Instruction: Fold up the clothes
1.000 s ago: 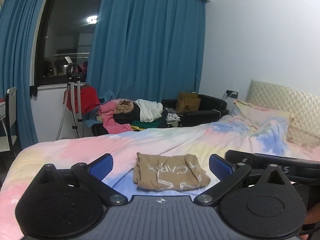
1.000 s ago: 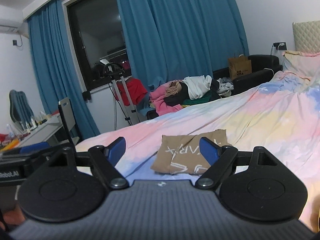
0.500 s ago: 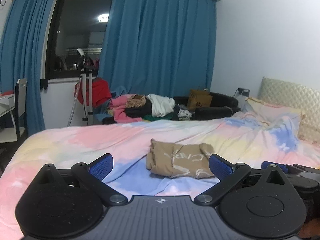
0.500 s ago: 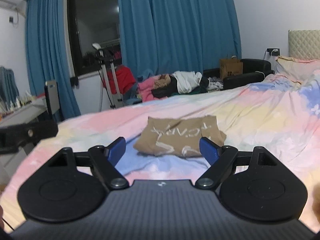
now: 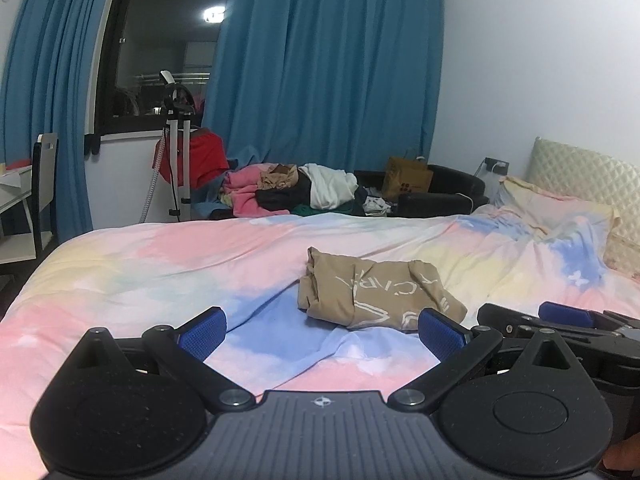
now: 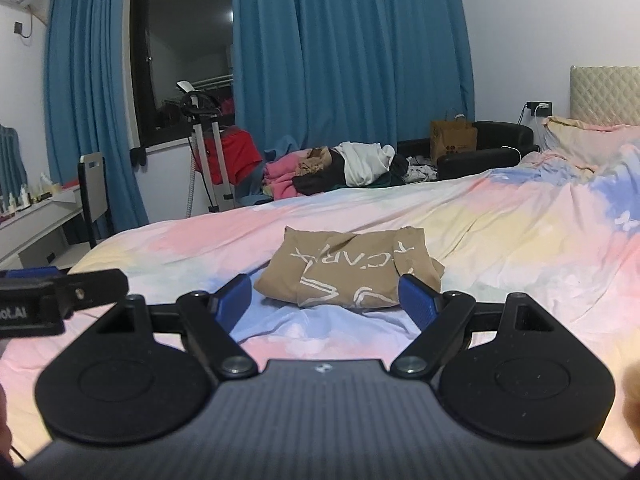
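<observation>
Right wrist: folded tan garment [image 6: 348,270] shows partial white lettering.

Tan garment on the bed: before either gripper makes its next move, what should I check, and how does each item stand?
1. Tan garment folded into a compact bundle: ok.
2. Garment lying free on the bedspread, nothing on top of it: ok.
3. Left gripper jaws open and holding nothing: ok.
4. Right gripper jaws open and holding nothing: ok.
5. Grippers apart from each other: ok; each shows at the edge of the other's view, with no contact.
6. Fold edges neat and even: not ok; the right end looks bunched and uneven.
</observation>
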`<state>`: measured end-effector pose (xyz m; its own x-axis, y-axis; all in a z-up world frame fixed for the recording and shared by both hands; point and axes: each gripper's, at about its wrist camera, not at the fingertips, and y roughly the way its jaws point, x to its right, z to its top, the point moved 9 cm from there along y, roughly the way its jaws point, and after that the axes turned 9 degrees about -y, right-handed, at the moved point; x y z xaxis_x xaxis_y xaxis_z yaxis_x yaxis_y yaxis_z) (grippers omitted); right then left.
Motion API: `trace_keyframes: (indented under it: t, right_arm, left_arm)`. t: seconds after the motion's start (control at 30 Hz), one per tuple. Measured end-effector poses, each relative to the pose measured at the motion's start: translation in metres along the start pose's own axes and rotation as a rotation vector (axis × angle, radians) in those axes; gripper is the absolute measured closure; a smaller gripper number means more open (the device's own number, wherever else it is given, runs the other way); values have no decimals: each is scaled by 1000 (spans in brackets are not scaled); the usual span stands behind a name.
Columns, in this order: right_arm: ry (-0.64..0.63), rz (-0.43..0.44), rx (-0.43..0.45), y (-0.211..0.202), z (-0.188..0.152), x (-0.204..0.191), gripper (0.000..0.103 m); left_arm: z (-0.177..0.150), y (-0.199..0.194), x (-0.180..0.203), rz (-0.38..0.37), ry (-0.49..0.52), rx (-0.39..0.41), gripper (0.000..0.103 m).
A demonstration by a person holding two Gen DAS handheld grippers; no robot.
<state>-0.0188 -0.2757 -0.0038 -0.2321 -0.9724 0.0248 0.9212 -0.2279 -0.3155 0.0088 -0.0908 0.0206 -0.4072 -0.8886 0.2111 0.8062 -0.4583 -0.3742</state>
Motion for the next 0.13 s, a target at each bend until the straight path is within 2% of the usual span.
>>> trace_keyframes:
  t: [0.13]
  right_arm:
    - [-18,-2,-2,0,0,-3,21]
  left_arm:
    - [1,-2,1,-6,-6,0,0]
